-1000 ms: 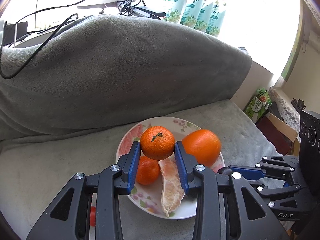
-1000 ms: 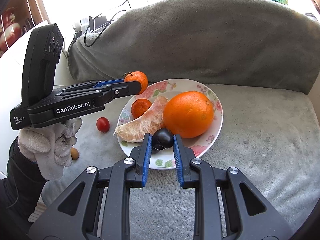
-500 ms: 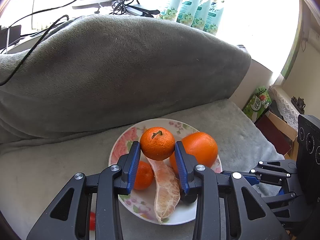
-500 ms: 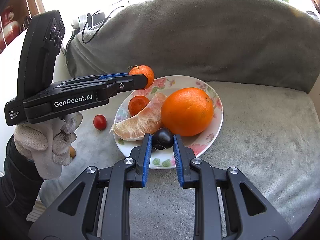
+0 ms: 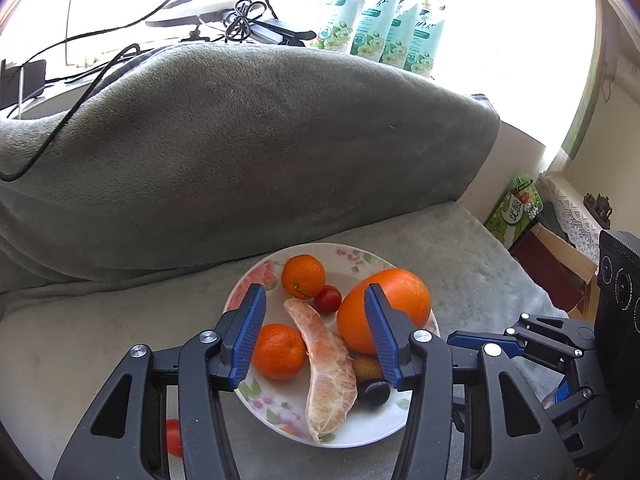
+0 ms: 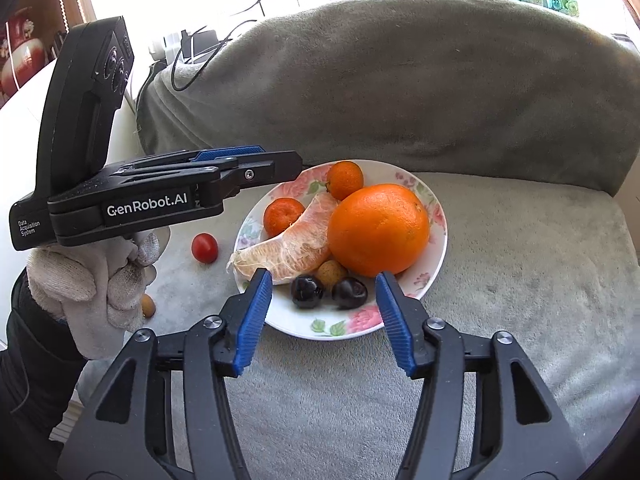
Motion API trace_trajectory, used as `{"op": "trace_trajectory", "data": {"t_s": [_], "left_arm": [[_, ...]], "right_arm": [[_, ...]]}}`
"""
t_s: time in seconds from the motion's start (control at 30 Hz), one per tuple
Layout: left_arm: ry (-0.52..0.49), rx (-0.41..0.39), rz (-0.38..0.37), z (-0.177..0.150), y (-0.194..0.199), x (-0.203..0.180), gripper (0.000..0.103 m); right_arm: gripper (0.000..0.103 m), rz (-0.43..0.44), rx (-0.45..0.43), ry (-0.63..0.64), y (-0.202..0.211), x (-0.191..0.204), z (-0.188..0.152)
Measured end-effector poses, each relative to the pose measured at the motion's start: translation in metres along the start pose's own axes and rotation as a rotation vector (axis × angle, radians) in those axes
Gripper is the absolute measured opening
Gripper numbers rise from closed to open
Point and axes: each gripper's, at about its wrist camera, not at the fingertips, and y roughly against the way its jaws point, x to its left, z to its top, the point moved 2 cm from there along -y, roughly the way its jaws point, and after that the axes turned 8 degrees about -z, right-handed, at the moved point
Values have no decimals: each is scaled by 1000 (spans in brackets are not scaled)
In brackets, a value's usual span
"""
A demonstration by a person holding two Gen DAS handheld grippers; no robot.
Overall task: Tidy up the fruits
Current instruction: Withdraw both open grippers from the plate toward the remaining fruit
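Your left gripper (image 5: 314,334) and right gripper (image 6: 324,318) both gape wide, holding nothing, poised above the plate (image 6: 438,258) with its 2 mandarins (image 5: 303,276).

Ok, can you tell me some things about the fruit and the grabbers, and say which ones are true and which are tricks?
1. Both grabbers are empty. True: the left gripper and the right gripper are open, holding nothing.
2. The big orange lies on the blanket. False: it sits on the flowered plate.
3. Two dark cherries lie on the plate's near edge in the right view. True.
4. Every fruit is on the plate. False: a red cherry tomato lies on the blanket beside it.
5. The peeled pomelo segment is on the plate. True.
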Motion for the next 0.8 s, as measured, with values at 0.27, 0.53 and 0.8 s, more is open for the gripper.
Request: {"op": "trace_trajectory", "data": {"t_s": [0.27,0.53,0.8], "left_arm": [[1,-25,25,1,6,-3,75],[-2,-32,51,1,10,-6,81],[-11,-44,58,0,18,-10,81]], "right_arm": [[88,-5,-19,4,5,2,1],[92,-32,-22,27,8,7,1],[97,-53,-28,26,13,6,-1]]}}
